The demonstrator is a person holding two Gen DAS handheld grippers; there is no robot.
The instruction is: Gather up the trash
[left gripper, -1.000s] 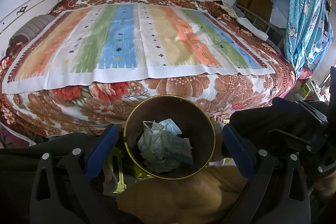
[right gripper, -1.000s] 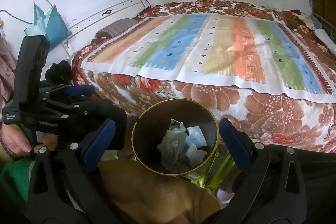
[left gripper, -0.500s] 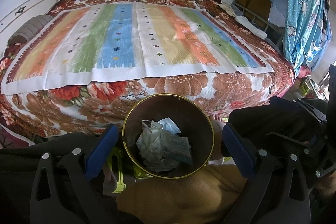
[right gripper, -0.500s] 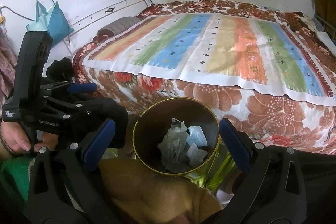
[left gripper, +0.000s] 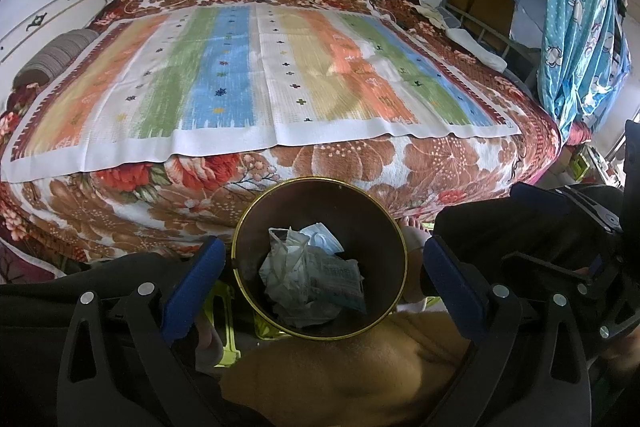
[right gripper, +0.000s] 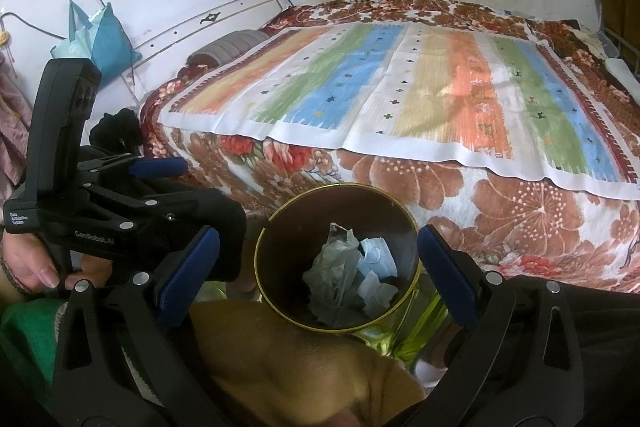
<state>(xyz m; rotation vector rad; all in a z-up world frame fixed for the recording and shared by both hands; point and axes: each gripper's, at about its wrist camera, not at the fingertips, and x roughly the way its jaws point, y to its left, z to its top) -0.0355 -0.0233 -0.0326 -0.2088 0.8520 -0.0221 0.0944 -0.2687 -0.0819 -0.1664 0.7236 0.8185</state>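
Black left gripper (right gripper: 156, 167), lettered "GenRobot.AI", and our right gripper (right gripper: 318, 267) gape wide, empty, over the gold-rimmed bin (right gripper: 400, 205) of crumpled paper (right gripper: 332, 275).

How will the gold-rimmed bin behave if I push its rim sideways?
The bin would probably tip or slide easily: it looks tall and thin-walled. Its load, crumpled paper and a face mask, seems light, so it adds little ballast.

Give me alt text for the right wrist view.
The open right claw hangs above a gold-rimmed bin holding crumpled paper and a blue face mask. A bed with a striped cloth lies beyond.
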